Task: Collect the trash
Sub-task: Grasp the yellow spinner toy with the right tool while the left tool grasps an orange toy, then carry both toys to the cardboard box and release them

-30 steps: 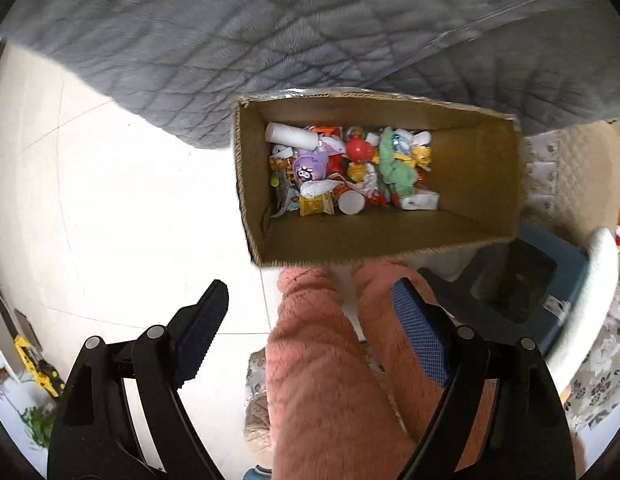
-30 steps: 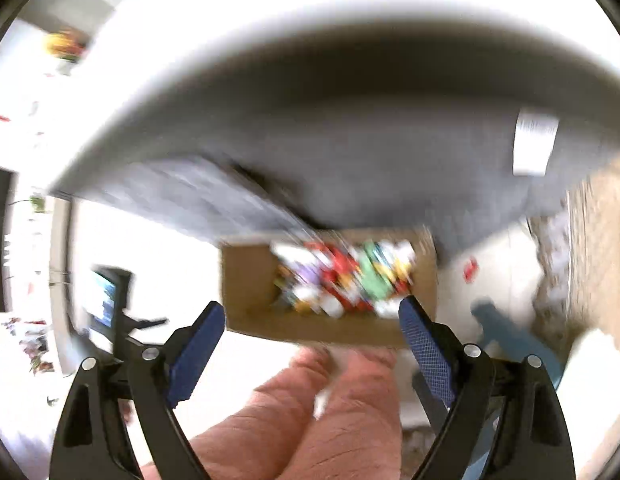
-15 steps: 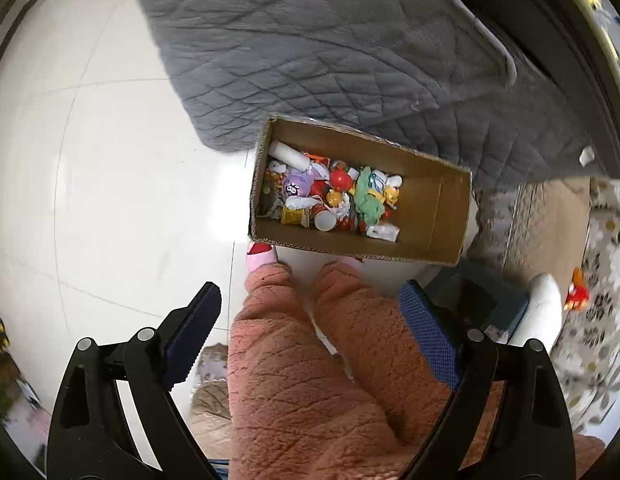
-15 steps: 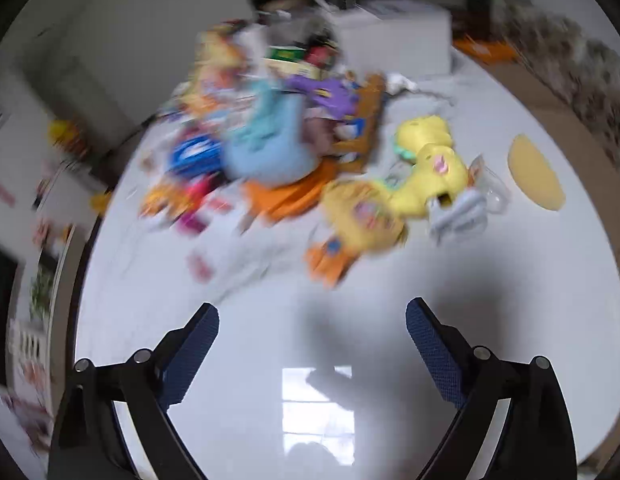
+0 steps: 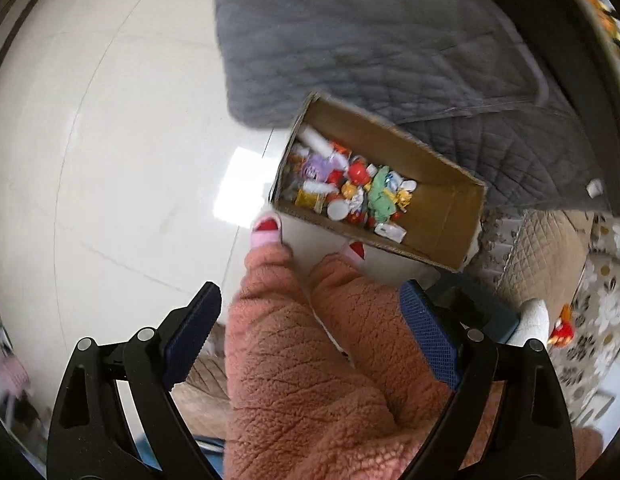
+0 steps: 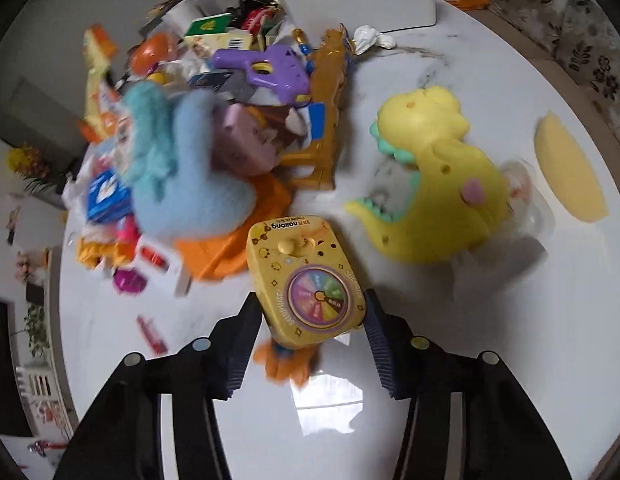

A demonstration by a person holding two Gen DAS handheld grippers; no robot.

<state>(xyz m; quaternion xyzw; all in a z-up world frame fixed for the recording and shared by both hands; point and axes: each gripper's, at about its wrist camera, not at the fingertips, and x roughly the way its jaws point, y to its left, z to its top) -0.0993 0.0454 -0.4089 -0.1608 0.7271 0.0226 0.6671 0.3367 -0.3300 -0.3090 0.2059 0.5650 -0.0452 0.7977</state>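
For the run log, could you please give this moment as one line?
right gripper: closing around yellow spinner toy on white table | left gripper: open, empty, above cardboard box

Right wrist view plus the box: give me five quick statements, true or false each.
1. The yellow spinner toy sits between the right gripper fingers. True; they are closing on it.
2. The dinosaur is blue. False: it is yellow with green spikes.
3. The cardboard box is empty. False: small colourful items lie in it.
4. The left gripper holds nothing. True; it is open above the floor.
5. The purple toy gun lies alone by the table edge. False: it sits in the toy pile.
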